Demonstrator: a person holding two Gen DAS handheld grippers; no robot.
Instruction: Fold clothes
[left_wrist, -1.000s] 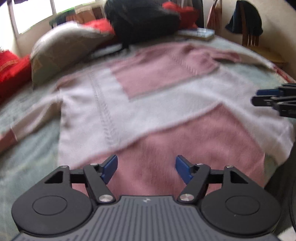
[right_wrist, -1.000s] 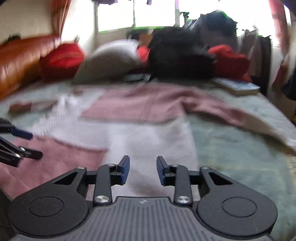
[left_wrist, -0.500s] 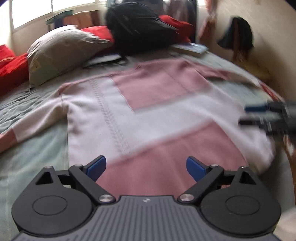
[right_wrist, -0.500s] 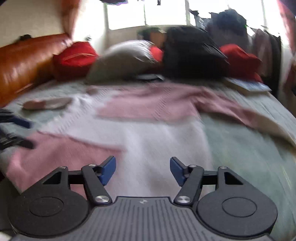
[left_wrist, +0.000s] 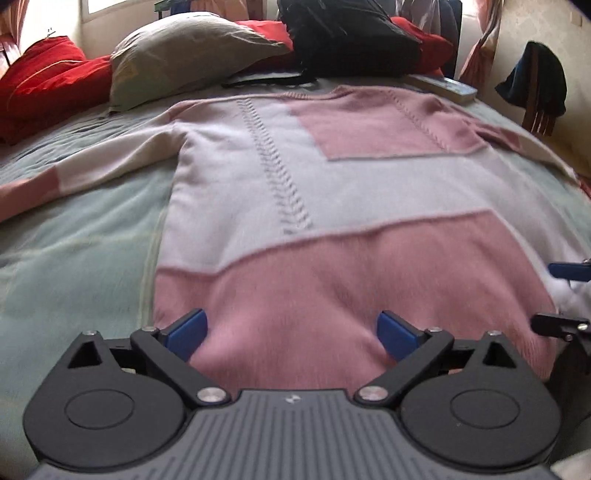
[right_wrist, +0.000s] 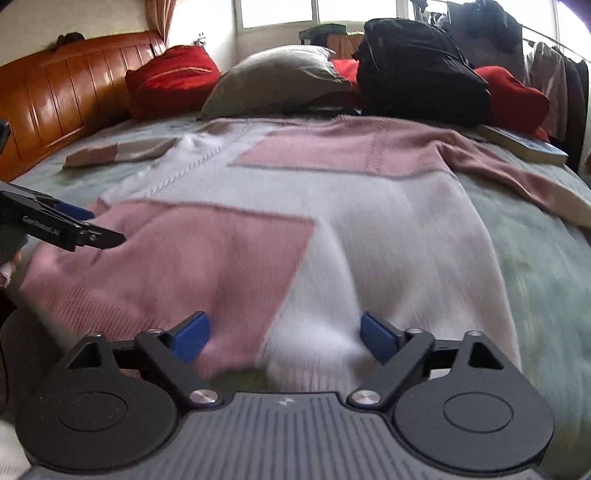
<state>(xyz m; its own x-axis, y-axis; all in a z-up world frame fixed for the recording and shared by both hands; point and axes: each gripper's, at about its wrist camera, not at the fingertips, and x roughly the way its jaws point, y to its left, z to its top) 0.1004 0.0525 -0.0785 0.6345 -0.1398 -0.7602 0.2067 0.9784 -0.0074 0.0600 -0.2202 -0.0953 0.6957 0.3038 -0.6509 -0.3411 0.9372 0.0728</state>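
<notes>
A pink and white knitted sweater (left_wrist: 332, 206) lies flat on the bed, sleeves spread out to both sides. My left gripper (left_wrist: 291, 334) is open just above the pink hem band, near its left half. In the right wrist view the same sweater (right_wrist: 332, 229) fills the middle, and my right gripper (right_wrist: 284, 336) is open over the hem where pink meets white. Nothing is held between either pair of blue pads. The right gripper's tips (left_wrist: 565, 295) show at the right edge of the left wrist view, and the left gripper (right_wrist: 66, 225) shows at the left of the right wrist view.
The bed has a pale green cover (left_wrist: 74, 258). At its head lie red cushions (left_wrist: 48, 85), a grey pillow (left_wrist: 192, 51), a black bag (left_wrist: 351, 37) and a book (right_wrist: 524, 147). A wooden headboard (right_wrist: 55, 96) stands on the left. A chair with dark cloth (left_wrist: 535, 88) stands to the right.
Both grippers have opened wider over the last second and moved closer to the sweater's hem. The sweater itself has not moved.
</notes>
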